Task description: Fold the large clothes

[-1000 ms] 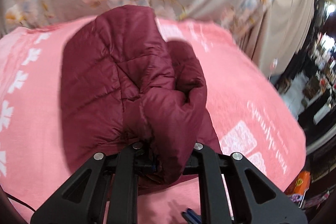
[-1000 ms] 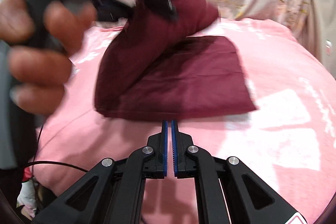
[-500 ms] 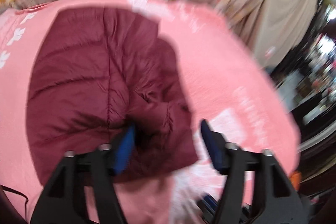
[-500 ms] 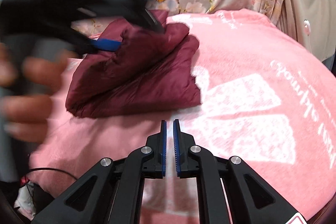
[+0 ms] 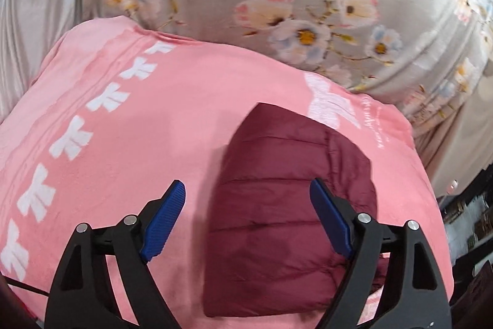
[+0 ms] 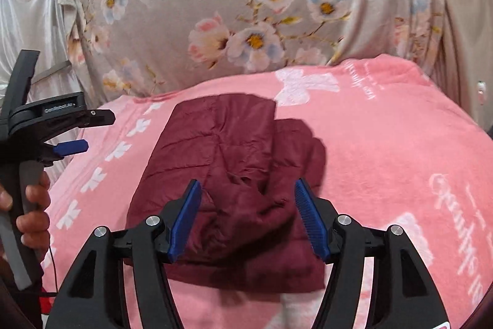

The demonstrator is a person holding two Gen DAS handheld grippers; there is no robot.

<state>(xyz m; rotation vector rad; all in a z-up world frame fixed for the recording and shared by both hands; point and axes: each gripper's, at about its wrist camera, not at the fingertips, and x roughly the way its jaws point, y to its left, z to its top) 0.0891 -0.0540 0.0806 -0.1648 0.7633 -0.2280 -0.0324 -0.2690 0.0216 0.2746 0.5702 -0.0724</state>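
A dark red quilted jacket lies folded into a compact bundle on a pink blanket. It also shows in the right wrist view, with a folded flap lying on top. My left gripper is open and empty, held above the blanket at the jacket's left edge. My right gripper is open and empty, its jaws spread just above the near part of the jacket. The left gripper also shows at the left of the right wrist view, lifted off the bed.
A grey floral curtain hangs behind the bed. The pink blanket has white bow prints and lettering. A thin black cable runs off the bed's left edge. Dark room clutter lies past the right edge.
My left gripper let go of the jacket, opened wide and pulled back to the left. My right gripper opened from shut and moved over the jacket. The jacket now lies flat and folded.
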